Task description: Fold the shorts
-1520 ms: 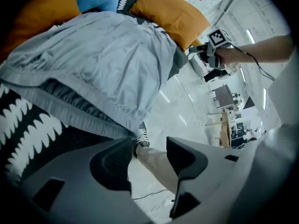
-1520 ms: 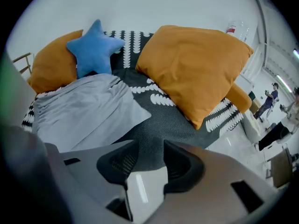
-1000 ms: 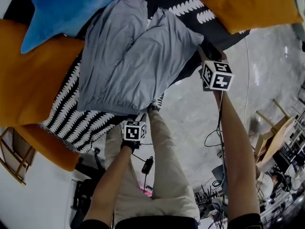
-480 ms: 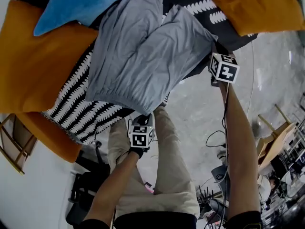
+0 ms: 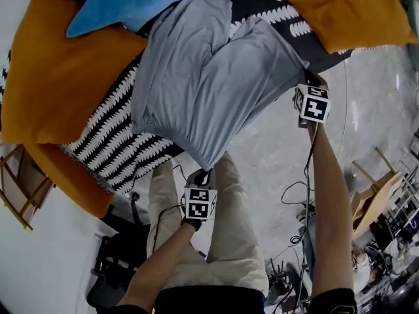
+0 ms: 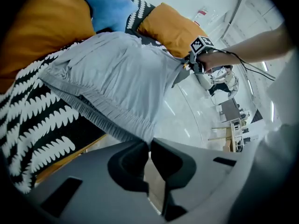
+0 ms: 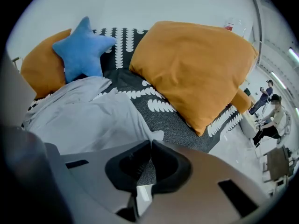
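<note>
Apparently left gripper [image 5: 203, 171], right gripper [image 5: 308, 80] pinch shorts [image 5: 209, 77]

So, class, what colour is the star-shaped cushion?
Blue. The star cushion shows best in the right gripper view.

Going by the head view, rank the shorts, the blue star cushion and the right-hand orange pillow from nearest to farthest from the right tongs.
1. Shorts: clamped in the right tongs.
2. Orange pillow: just beyond, top right.
3. Blue star cushion: far top left.
</note>
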The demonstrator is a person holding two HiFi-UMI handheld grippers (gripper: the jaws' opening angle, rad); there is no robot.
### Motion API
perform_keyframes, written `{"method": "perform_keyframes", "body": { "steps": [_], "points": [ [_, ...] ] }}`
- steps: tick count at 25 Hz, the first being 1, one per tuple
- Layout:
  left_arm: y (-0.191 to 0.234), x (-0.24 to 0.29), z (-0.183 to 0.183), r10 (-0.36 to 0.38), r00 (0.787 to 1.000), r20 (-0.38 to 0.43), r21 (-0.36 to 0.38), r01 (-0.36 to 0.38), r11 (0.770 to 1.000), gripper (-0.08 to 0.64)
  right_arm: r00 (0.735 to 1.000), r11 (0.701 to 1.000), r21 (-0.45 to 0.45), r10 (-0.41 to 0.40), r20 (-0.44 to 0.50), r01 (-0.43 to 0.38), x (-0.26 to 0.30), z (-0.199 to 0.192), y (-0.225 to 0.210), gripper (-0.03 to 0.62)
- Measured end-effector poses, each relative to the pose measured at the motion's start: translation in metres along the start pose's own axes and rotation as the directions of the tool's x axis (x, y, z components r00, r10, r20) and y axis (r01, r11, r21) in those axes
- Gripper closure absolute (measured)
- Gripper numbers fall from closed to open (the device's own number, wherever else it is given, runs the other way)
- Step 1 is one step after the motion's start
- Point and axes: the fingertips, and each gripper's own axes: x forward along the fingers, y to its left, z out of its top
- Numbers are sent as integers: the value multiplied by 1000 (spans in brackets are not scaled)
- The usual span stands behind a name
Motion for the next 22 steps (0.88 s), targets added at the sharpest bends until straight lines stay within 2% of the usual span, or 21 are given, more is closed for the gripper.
{"method": "perform_keyframes", "body": {
  "steps": [11, 16, 19, 22],
  "points": [
    [8, -45, 6, -2, 998, 66, -60, 6, 998, 533, 999, 997, -73, -35, -2, 35, -31, 28, 9, 566],
    [1, -69, 18, -32, 994, 102, -98, 42, 994, 532, 999, 992, -117, -36, 18, 38, -42, 71, 8, 566],
    [16, -101, 14, -31, 990, 138, -99, 45, 994, 532, 998, 989, -143, -38, 56, 45, -63, 102, 40, 566],
    [35, -129, 30, -20, 983, 181, -118, 42, 992, 533, 996, 985, -166, -26, 91, 41, -71, 146, 75, 566]
  ]
}}
